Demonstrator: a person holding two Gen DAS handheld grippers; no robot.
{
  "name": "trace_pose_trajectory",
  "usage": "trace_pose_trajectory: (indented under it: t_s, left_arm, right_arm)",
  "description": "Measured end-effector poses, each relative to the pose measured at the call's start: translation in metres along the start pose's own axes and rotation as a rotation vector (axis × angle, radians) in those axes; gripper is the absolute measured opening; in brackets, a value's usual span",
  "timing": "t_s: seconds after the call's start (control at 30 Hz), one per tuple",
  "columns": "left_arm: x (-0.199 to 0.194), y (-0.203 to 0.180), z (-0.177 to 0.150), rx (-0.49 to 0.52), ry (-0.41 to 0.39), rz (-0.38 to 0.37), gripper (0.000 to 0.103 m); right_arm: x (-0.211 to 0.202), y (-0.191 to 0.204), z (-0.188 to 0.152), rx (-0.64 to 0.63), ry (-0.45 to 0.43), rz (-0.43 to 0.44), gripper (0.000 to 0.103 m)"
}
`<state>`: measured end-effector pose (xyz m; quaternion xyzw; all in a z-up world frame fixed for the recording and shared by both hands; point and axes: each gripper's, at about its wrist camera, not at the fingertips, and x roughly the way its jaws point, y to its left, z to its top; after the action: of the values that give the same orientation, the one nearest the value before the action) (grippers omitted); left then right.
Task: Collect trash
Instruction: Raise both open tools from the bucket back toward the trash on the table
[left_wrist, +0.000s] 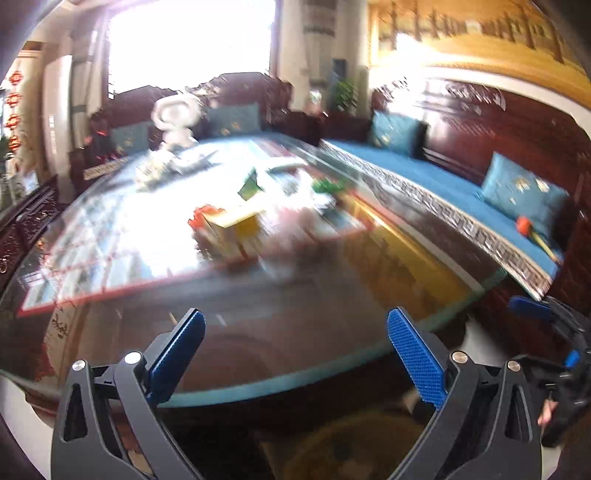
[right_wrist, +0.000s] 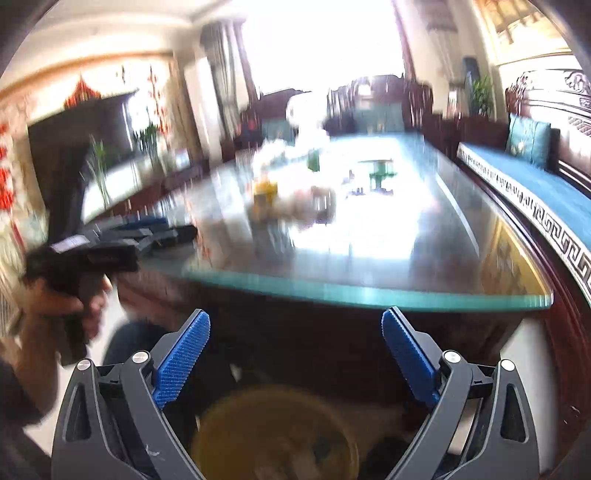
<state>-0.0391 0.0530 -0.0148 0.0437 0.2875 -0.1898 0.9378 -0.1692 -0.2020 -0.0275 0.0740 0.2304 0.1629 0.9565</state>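
Left gripper (left_wrist: 295, 328) empty, jaws wide, right gripper (right_wrist: 295, 328) likewise, glass table (right_wrist: 369, 291) ahead

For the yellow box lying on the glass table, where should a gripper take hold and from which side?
Grip the yellow box across its two long flat side faces, coming down from above at the near table edge. Blur hides finer detail, so this is tentative.

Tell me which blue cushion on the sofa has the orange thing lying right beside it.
The near-end cushion at the picture's right. The orange-headed item lies on the sofa seat just below it; the far cushion has nothing beside it.
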Motion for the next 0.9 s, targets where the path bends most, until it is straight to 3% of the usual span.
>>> trace_pose_trajectory:
  t_s: [0.17,0.3,0.4,0.57,0.67,0.9]
  left_arm:
    - [0.035,0.034,0.033,-0.046,-0.028,0.052,0.099]
    - [0.078,0.055,0.053,-0.06,0.03,0.041,0.099]
    - [0.107,0.066,0.06,-0.045,0.063,0.014,0.099]
    - [0.147,0.087,0.063,-0.065,0.155,-0.057,0.099]
    - [0.162,0.098,0.067,-0.087,0.18,-0.115,0.099]
    - [0.193,0.109,0.078,-0.092,0.24,-0.176,0.099]
  right_arm:
    - [0.017,-0.007,0.034,0.021,-0.09,-0.016,0.095]
    - [0.046,-0.018,0.048,0.054,-0.05,-0.036,0.095]
    - [0.065,-0.025,0.056,0.091,-0.023,0.018,0.095]
    - [0.092,-0.015,0.07,0.031,-0.002,0.009,0.095]
    - [0.108,-0.012,0.078,0.01,0.016,0.02,0.095]
    - [0.135,-0.006,0.093,-0.039,0.047,0.024,0.094]
